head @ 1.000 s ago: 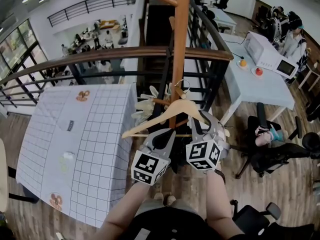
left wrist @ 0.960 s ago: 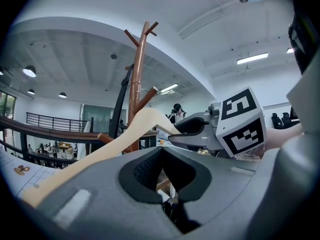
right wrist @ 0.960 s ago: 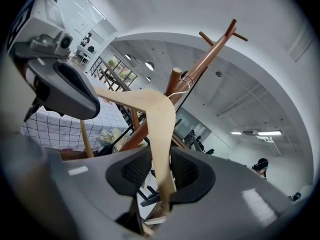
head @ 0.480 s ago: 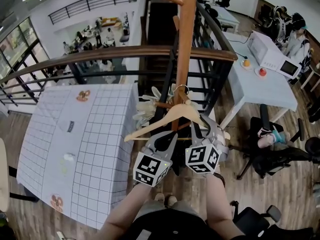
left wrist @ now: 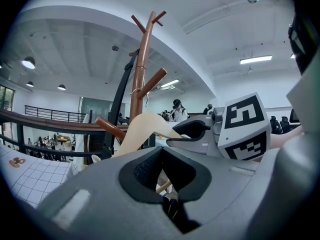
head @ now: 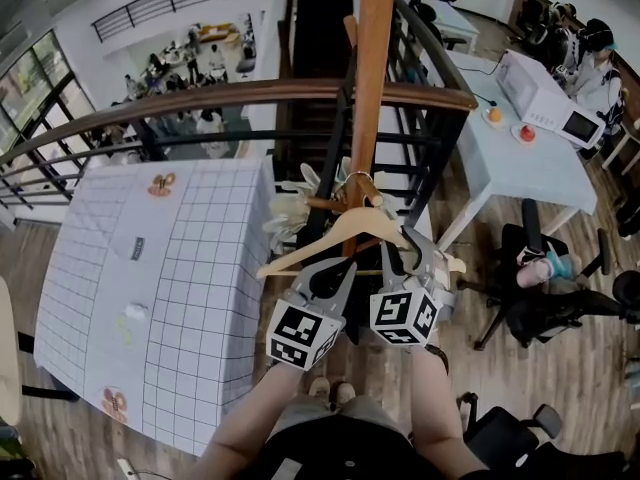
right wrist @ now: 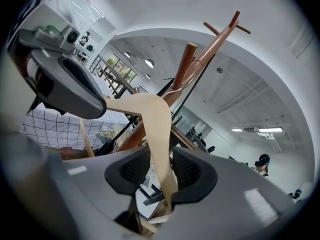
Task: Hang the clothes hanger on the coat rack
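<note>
The pale wooden clothes hanger (head: 335, 232) hangs by its metal hook (head: 362, 182) at a lower peg of the brown coat rack (head: 372, 58). My right gripper (head: 405, 255) is at the hanger's right arm. Its jaws are opening, and in the right gripper view the hanger (right wrist: 156, 134) stands between the pads of this gripper (right wrist: 160, 173) with a gap at each side. My left gripper (head: 327, 274) sits under the hanger's left arm. In the left gripper view its jaws (left wrist: 162, 168) stand apart, with the hanger (left wrist: 142, 129) above them and the thin lower bar showing in the gap.
A table with a grid-patterned cloth (head: 150, 288) lies to the left. A dark curved railing (head: 250, 98) runs behind the rack. A white table (head: 520, 158) with a microwave and office chairs (head: 545, 303) are to the right. Pale gloves (head: 290, 213) hang on the rack.
The hanger and both grippers have come down a little along the pole. The hook now rests on the peg.
</note>
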A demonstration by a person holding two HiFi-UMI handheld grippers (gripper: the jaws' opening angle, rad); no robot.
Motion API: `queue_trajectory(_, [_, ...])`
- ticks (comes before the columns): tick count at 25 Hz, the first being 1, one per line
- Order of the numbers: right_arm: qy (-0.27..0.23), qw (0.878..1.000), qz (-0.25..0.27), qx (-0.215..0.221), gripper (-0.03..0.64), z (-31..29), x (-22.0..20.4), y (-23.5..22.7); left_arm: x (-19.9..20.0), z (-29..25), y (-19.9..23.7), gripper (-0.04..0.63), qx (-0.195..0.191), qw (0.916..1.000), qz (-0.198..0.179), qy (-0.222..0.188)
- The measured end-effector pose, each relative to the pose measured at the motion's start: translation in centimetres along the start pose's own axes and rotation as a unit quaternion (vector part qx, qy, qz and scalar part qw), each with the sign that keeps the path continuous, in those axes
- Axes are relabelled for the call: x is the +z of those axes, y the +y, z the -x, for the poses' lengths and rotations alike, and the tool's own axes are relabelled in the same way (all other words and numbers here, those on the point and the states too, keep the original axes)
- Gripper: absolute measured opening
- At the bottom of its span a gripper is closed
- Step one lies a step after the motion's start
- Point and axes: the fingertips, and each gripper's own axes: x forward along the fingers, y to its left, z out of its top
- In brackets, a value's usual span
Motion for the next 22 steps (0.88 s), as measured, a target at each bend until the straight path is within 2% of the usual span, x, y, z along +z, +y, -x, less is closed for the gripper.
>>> queue_trajectory(12, [-0.021, 0.999, -0.048, -0.006, 0.129, 0.0, -0.06, -0.34, -0.77, 0.14, 0.06, -0.002, -0.002, 0.9999, 0.005, 0.008])
queue_trajectory(22, [-0.022, 0.998, -0.057, 0.001, 0.129, 0.64, -0.19, 0.11, -0.41, 0.36, -0.13, -0.003, -0.003, 1.0, 0.003, 0.004])
